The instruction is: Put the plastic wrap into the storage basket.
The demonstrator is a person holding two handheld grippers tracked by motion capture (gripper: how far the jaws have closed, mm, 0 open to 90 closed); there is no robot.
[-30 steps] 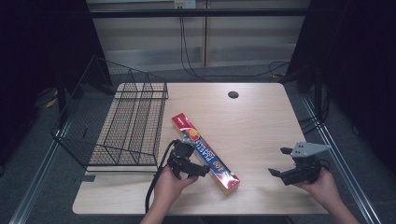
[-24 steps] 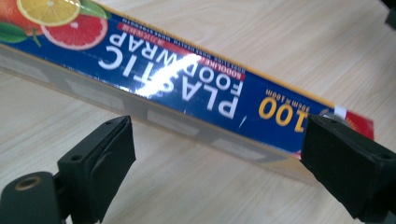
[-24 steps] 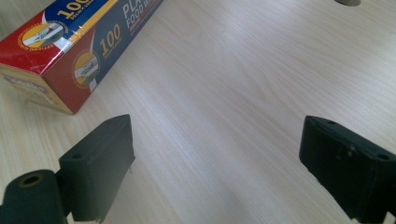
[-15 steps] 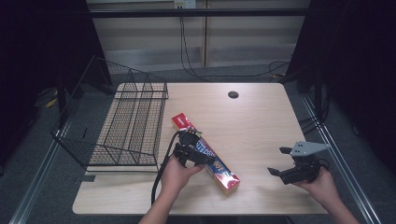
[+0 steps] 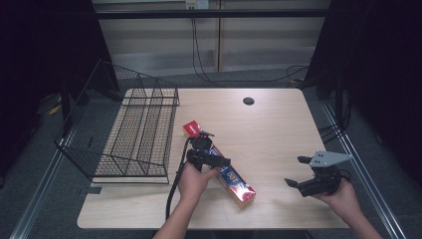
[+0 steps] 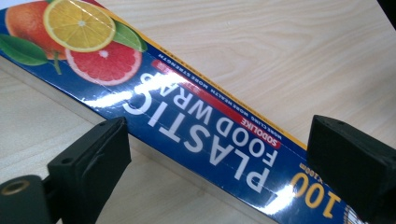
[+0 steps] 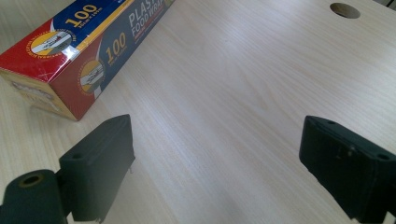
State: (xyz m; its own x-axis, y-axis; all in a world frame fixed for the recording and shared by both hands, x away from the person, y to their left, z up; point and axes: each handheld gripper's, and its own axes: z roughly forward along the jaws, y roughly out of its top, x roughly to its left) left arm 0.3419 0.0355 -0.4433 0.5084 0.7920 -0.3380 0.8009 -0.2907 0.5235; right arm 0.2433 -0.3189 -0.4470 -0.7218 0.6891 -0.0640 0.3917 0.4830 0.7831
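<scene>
Plastic food wrap box [image 5: 224, 167] lies flat on the wooden table [image 5: 278, 129], just right of the wire basket [image 5: 134, 134]. Its long axis runs diagonally in the high view: one red end points up-left toward the basket's far corner, the other red end points down-right toward the table's near edge. In the left gripper view the box [image 6: 196, 121] crosses from upper left to lower right, its citrus picture at the far end. The left gripper [image 5: 206, 149] hangs over the box's middle with jaws spread wide on either side, pads not pressing it; they have just been opening a little further. Compared with a second ago, this gripper has slid up along the box toward the basket-side end. The right gripper [image 5: 301, 174] hovers open over bare table at the right, unmoved, well apart from the box [image 7: 79, 51].
</scene>
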